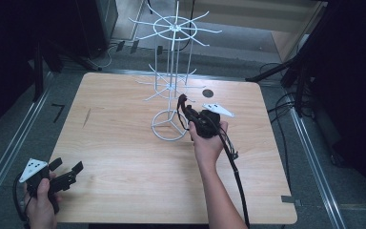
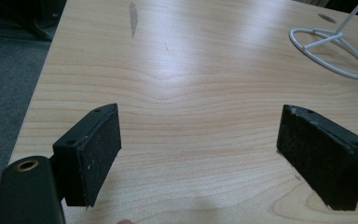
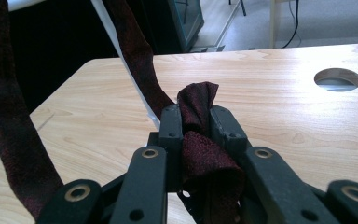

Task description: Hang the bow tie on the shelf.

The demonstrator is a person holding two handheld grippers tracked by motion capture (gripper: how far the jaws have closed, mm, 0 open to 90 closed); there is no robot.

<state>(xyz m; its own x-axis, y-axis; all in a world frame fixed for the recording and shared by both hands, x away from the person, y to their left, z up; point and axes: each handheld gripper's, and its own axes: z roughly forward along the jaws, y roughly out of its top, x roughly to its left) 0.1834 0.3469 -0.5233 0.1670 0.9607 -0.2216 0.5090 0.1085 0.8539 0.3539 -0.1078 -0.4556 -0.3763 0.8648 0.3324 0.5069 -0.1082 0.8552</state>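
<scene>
Your table point(image 1: 124, 157) carries a wire rack point(image 1: 171, 86) that stands a little behind its middle, the ring base resting on the top. Behind and to the right of that base is a round hole point(image 1: 208, 92) in the tabletop. Your right gripper point(image 1: 185, 110) sits just right of the rack's base, near the upright post, with a strip of cloth point(image 3: 196, 135) pinched between its jaws and trailing up past the post. Your left gripper point(image 1: 69, 168) is at the near left corner, well apart from the rack, jaws spread over bare tabletop.
</scene>
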